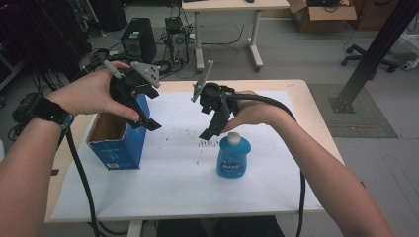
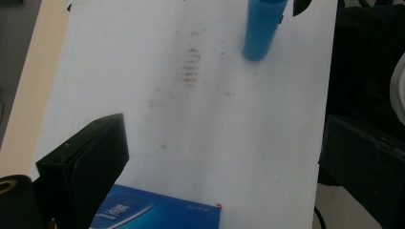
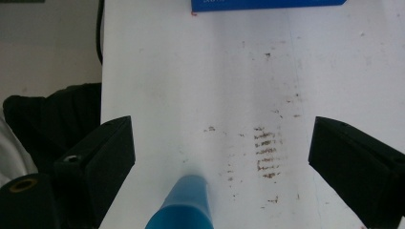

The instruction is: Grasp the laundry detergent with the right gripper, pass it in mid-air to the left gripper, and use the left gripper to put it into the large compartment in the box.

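One blue bottle (image 1: pixel 233 156), one blue box (image 1: pixel 118 137), two open tools.

Blue bottle (image 3: pixel 184 202) cut off by the right gripper view's bottom edge, label unreadable.

- The bottle (image 1: pixel 233 157) is seen as blue with a white cap.
- The box (image 1: pixel 120 143) is coloured blue, brown inside.
- The sheet (image 1: pixel 178 173) is white, speckled with brown marks.
- The bench (image 1: pixel 316 116) is tan.
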The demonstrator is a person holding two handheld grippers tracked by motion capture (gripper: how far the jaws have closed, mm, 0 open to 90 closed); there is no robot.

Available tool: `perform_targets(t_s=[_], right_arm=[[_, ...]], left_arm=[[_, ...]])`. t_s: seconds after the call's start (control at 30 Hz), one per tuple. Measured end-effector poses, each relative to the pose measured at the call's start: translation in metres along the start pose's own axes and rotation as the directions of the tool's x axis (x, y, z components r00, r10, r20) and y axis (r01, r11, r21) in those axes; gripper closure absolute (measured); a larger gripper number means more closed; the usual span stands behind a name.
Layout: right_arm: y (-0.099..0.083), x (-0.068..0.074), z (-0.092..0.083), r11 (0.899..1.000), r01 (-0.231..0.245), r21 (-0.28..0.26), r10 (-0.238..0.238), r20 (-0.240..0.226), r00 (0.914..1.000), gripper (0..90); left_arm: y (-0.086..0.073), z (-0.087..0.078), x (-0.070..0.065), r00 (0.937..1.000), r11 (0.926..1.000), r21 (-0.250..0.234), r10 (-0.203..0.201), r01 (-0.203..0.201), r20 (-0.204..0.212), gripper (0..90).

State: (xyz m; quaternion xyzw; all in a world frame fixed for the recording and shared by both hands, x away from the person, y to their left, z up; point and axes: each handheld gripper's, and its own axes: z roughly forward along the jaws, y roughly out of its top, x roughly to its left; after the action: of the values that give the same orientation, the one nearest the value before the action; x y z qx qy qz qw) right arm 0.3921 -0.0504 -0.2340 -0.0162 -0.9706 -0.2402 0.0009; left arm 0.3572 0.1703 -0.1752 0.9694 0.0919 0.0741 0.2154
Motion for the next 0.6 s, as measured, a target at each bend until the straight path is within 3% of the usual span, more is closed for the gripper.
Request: perform_targets(t_s=[0.23,0.6], right_arm=[[-0.009,0.002,-0.019,0.998,-0.001,-0.068,0.002,0.009,1.0,7.2],[-0.047,0.006,-0.054,0.972,-0.003,-0.235,0.014,0.043,0.999,5.6]], left_arm=[[0.001,0.0,0.0,1.0,1.0,-0.002,0.0,0.0,-0.001,3.3],[0.006,0.0,-0.001,1.0,1.0,-0.004,0.001,-0.001,-0.003,3.3]])
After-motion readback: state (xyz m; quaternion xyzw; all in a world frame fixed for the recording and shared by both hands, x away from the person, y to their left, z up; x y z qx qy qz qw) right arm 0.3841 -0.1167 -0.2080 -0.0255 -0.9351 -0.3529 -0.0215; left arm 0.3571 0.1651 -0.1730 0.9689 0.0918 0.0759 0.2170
